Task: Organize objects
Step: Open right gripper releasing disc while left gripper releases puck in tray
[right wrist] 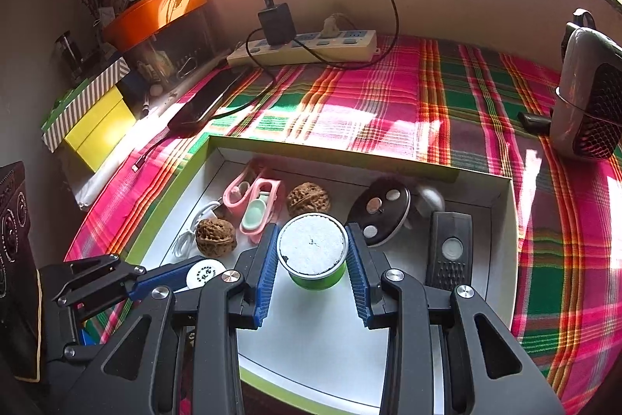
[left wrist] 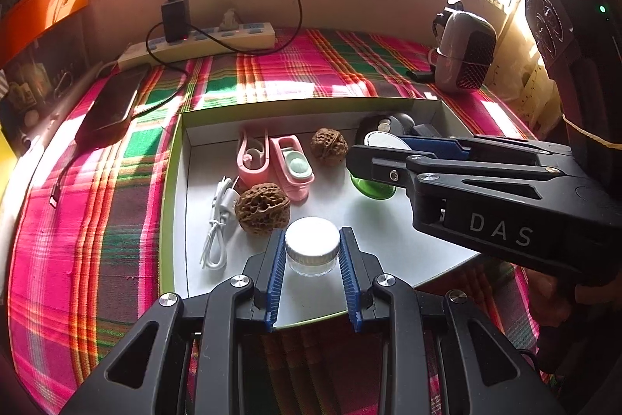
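Both claws grip: left gripper [left wrist: 312, 247] on white-lidded clear glass jar [left wrist: 312, 246], right gripper [right wrist: 313, 249] on green foam-topped cup [right wrist: 313, 255]. Risk: smooth glass slips; I'd clip wrinkled brown walnut [left wrist: 262, 207] at 10 o'clock.

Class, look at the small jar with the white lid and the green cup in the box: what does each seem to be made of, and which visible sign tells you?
Small jar: clear body, probably glass or clear plastic, since you see through it; the white lid looks like matte plastic with a ribbed edge.
Green cup: glossy translucent green wall, likely plastic; its white top looks grainy.
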